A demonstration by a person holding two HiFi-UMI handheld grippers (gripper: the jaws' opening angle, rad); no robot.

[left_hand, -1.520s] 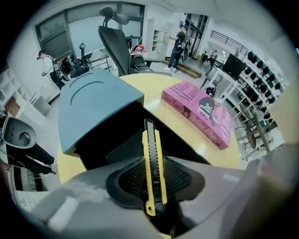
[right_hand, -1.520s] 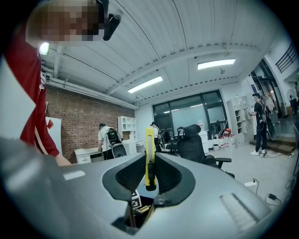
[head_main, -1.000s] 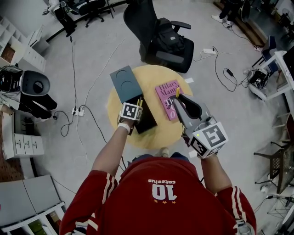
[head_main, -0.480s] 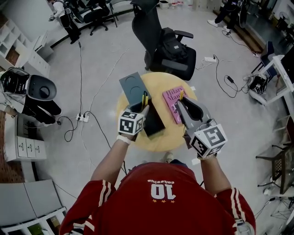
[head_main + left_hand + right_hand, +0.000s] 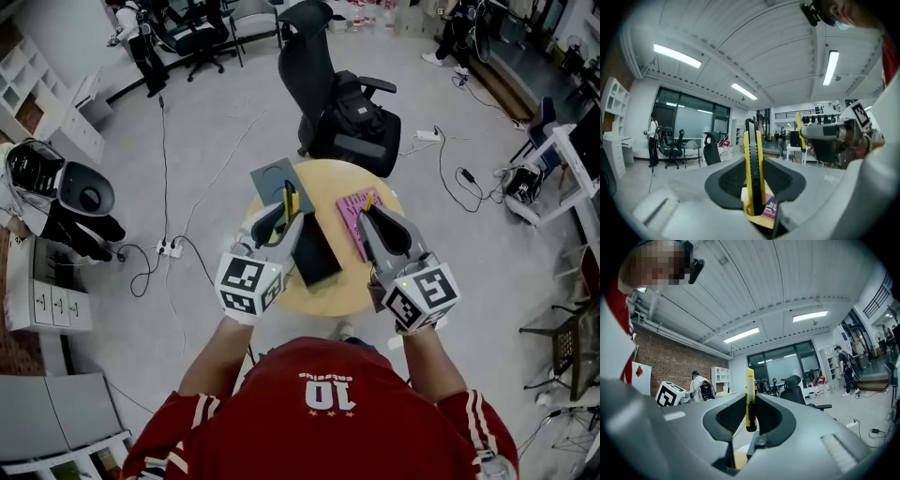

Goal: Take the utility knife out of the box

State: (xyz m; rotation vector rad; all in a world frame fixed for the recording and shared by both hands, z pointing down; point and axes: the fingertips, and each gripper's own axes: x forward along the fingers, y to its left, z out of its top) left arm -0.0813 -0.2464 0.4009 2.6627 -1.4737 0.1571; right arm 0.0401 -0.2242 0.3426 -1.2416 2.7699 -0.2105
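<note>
My left gripper (image 5: 281, 214) is shut on a yellow and black utility knife (image 5: 290, 199) and holds it in the air, pointing level, above the round table. In the left gripper view the utility knife (image 5: 753, 173) stands upright between the pads of the left gripper (image 5: 753, 187). The black box (image 5: 314, 251) lies open on the table below, with its grey lid (image 5: 275, 178) beyond it. My right gripper (image 5: 377, 214) is shut on a second yellow utility knife (image 5: 368, 198). The second knife (image 5: 750, 399) stands upright in the right gripper (image 5: 750, 417).
A pink book (image 5: 358, 212) lies on the right part of the round yellow table (image 5: 328, 292). A black office chair with a backpack (image 5: 352, 117) stands just behind the table. Cables and a power strip (image 5: 169, 248) lie on the floor to the left.
My left gripper has risen from the black box with the knife and tipped up to level. The right gripper has drifted slightly upward, still gripping its knife.
</note>
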